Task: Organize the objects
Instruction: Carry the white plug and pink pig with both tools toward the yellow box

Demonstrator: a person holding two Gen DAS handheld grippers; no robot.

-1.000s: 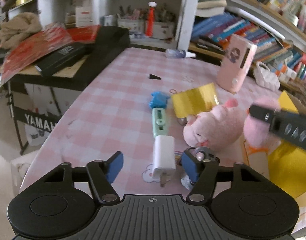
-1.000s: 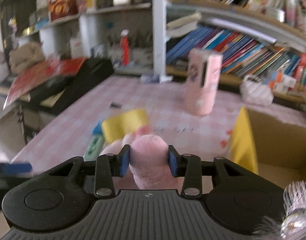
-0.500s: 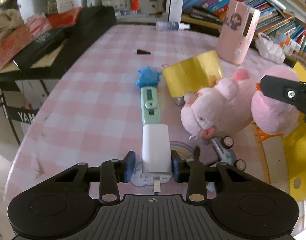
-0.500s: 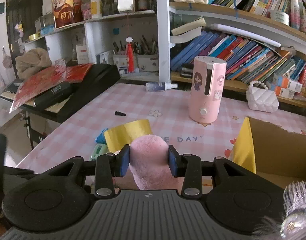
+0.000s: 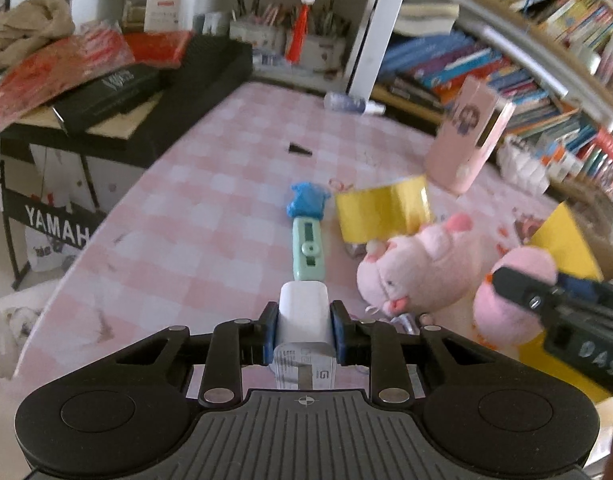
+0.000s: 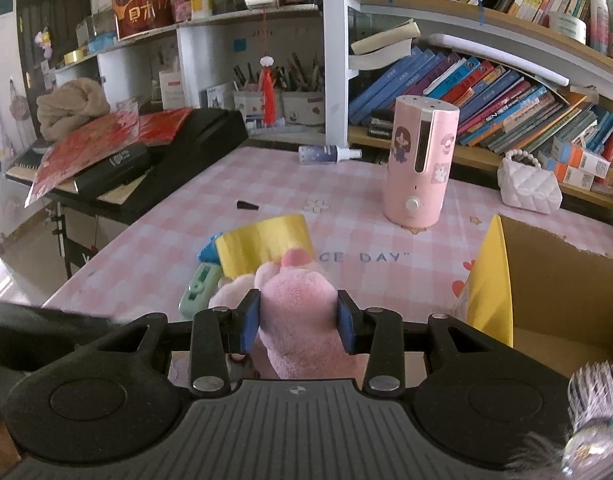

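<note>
My left gripper [image 5: 302,330] is shut on a white charger plug [image 5: 303,316] and holds it just above the pink checked table [image 5: 178,216]. My right gripper [image 6: 298,320] is shut on the rear of a pink plush pig [image 6: 298,304]; the pig [image 5: 418,272] hangs beside the left gripper. A mint green device [image 5: 308,254] with a blue piece [image 5: 306,200] at its far end lies ahead of the plug. A yellow roll [image 5: 382,210] stands by the pig. An open cardboard box [image 6: 554,280] with a yellow flap is at the right.
A pink humidifier [image 6: 420,168] stands at the back of the table, with a small spray bottle [image 6: 326,154] and a white quilted purse [image 6: 530,184] near the bookshelf. A small black piece [image 6: 246,205] lies mid-table. A black keyboard case [image 6: 146,160] borders the left edge.
My left gripper closed on the white charger plug and lifted it slightly. The right gripper kept its hold on the plush pig and moved it little.
</note>
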